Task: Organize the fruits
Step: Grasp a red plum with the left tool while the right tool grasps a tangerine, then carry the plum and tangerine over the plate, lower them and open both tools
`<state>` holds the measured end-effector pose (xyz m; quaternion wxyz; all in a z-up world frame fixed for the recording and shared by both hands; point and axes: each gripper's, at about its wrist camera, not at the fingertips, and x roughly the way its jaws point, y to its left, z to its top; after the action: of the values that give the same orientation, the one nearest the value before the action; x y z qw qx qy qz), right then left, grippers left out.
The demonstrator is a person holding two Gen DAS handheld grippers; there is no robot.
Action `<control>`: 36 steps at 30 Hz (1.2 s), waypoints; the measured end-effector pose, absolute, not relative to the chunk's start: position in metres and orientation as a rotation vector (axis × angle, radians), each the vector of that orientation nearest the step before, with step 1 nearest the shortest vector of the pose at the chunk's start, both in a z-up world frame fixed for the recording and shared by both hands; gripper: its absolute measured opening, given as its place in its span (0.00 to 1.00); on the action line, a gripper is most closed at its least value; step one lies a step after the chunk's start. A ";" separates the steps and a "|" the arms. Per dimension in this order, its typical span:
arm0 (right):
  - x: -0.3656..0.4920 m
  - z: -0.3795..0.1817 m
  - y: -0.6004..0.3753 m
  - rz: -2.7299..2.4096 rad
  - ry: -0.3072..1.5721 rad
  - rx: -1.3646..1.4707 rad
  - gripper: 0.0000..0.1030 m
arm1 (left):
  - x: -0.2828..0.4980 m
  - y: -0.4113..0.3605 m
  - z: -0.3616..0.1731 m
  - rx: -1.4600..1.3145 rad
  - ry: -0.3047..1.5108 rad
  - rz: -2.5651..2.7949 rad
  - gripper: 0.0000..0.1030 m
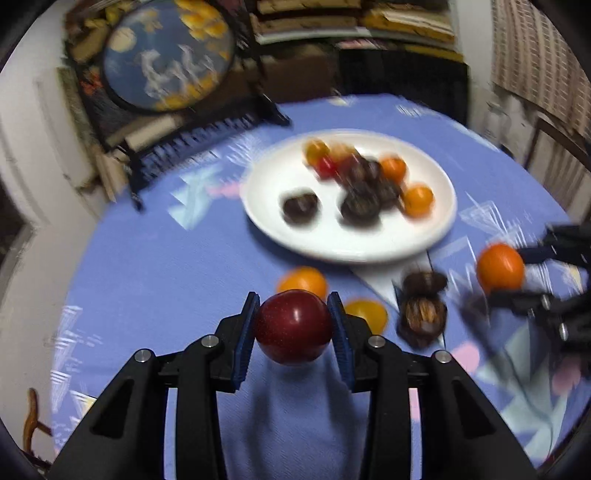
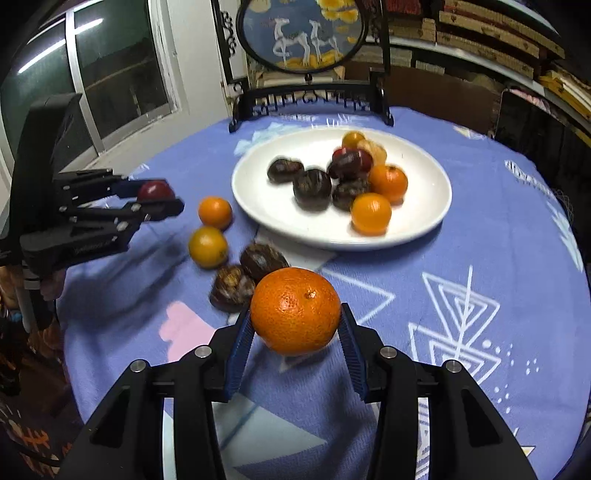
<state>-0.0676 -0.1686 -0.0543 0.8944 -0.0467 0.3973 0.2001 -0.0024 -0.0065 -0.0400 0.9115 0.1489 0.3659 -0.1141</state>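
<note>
Now the left gripper (image 1: 294, 325) clamps a dark red plum (image 1: 293, 326), and the right gripper (image 2: 295, 325) clamps an orange (image 2: 295, 311), both lifted just short of the white plate (image 2: 424, 221), where other fruits sit. More fruit lies on the cloth beside the plate.

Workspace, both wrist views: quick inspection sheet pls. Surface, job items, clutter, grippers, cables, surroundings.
Surface: round table under a blue patterned cloth.
Job's things: white plate holding several orange, red and dark fruits; two small orange fruits and two dark fruits loose on the cloth beside it.
Clutter: nothing seen besides the fruit.
Grippers: left gripper shut on a red fruit; right gripper shut on an orange; both held above the cloth.
Cables: nothing seen.
Surroundings: round embroidered screen on a dark stand behind the plate; window at left; stacked boxes at right.
</note>
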 end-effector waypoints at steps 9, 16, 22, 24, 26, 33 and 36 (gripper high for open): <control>-0.068 -0.016 -0.164 0.426 0.729 -0.069 0.45 | 0.007 -0.022 0.001 0.221 0.644 -0.127 0.36; -0.065 -0.007 -0.161 0.438 0.706 -0.059 0.45 | 0.011 -0.028 0.005 0.210 0.630 -0.118 0.36; -0.059 -0.008 -0.161 0.444 0.707 -0.053 0.45 | 0.014 -0.028 0.005 0.211 0.630 -0.113 0.36; -0.057 -0.009 -0.160 0.446 0.710 -0.052 0.45 | 0.015 -0.028 0.004 0.214 0.632 -0.113 0.36; -0.056 -0.010 -0.159 0.448 0.712 -0.052 0.45 | 0.017 -0.028 0.003 0.215 0.635 -0.114 0.36; -0.055 -0.011 -0.158 0.454 0.718 -0.049 0.45 | 0.018 -0.027 0.002 0.217 0.638 -0.110 0.36; -0.054 -0.012 -0.157 0.457 0.722 -0.047 0.45 | 0.018 -0.026 0.001 0.217 0.639 -0.110 0.36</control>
<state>-0.0540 -0.1575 -0.0125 0.9098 -0.0230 0.3503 0.2214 0.0184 -0.0265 0.0008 0.9421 0.1063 0.3133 -0.0537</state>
